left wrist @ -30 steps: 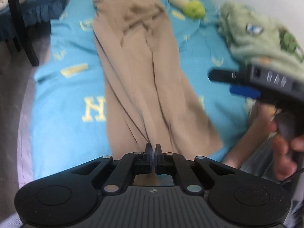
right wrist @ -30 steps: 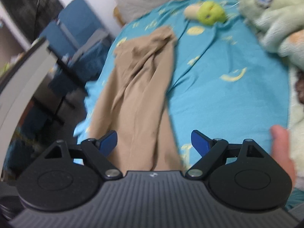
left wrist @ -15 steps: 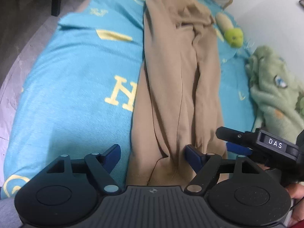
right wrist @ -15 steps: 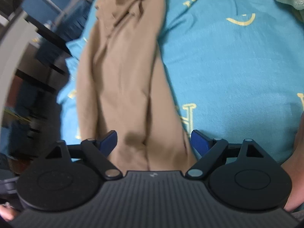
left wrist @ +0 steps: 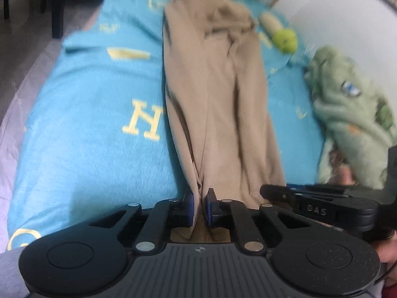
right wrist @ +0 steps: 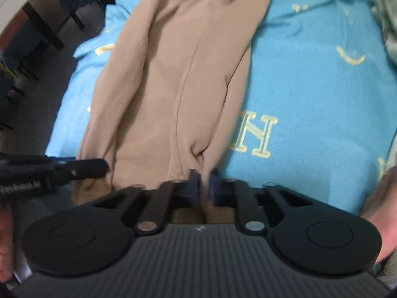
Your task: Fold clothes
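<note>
- Tan cloth, a pair of trousers (left wrist: 218, 104), lies lengthwise on the bed (left wrist: 94, 114), legs together and running away from me toward the far end; I take the near hems as my landmark.
- My left gripper (left wrist: 198, 204) sits at the hem's left part. Its jaws are closing, with a pinched ridge of tan cloth between the blue pads, so I read it as gripping the trousers.
- My right gripper (right wrist: 204, 186) is at the hem's right part, just beside the left one, which shows as a black arm to the hem's left in the right wrist view. Its jaws are down to their tightest with tan cloth between them, though blur softens the pads.
- Two grips side by side on the same edge make sense to me: they keep the hem straight, so it can be lifted and carried toward the waistband as one even fold.
- Beyond the hem, the waist end is rumpled, which I judge may spoil a neat fold.
- Well right of the hem lies a green blanket (left wrist: 352, 114); far beyond it, a green plush toy (left wrist: 285, 40). Both are clear of the trousers.
</note>
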Available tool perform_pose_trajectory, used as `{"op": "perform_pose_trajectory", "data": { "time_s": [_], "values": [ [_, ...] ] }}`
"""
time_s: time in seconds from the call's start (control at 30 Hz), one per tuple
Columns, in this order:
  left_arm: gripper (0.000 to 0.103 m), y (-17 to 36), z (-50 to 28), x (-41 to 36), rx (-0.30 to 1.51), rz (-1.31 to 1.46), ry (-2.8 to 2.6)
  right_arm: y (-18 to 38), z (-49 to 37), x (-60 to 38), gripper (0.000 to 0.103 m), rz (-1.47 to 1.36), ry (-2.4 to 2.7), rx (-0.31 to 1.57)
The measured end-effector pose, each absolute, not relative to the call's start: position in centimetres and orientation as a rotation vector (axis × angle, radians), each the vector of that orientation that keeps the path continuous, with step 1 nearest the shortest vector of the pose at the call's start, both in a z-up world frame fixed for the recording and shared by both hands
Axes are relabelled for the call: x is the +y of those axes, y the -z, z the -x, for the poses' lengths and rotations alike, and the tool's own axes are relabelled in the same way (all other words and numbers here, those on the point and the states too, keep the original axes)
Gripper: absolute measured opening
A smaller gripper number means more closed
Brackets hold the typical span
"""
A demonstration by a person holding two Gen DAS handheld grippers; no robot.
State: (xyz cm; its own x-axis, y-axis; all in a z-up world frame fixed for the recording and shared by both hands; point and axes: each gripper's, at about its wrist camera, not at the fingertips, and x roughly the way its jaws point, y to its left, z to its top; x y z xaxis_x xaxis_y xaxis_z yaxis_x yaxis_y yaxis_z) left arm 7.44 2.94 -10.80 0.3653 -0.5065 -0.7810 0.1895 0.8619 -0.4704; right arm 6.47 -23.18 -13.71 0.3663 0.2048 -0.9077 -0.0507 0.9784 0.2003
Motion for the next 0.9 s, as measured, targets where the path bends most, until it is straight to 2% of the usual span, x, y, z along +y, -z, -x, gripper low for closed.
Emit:
{"op": "perform_pose_trajectory", "data": {
  "time_s": [0.1, 0.2, 0.47, 0.63, 0.77, 0.9],
  "values": [
    [0.009, 7.8, -5.4, 4.7, 0.953, 0.428, 0.523, 11.0, -5.0, -25.1, 0.008, -0.229, -0.177, 1.097],
    [0.009, 5.5, -3.6, 5.9, 0.871, 0.488, 0.551, 8.1, -2.9, -26.1, 0.008, -0.301, -0.213, 1.005],
    [0.009, -0.2, 6.3, 6.9, 0.739, 0.517, 0.625, 2.6, 5.7, -29.3, 0.006, -0.453, -0.276, 0.799],
    [0.009, -2.1, 12.3, 6.7, 0.681, 0.507, 0.626, 1.5, 11.4, -30.8, 0.006, -0.539, -0.286, 0.679],
    [0.009, -2.8, 11.5, 5.8, 0.668, 0.471, 0.601, 1.3, 10.7, -31.1, 0.006, -0.551, -0.266, 0.653],
    [0.010, -4.0, 7.3, 5.0, 0.651, 0.421, 0.545, 0.6, 6.8, -31.8, 0.006, -0.568, -0.254, 0.636]
  ]
}}
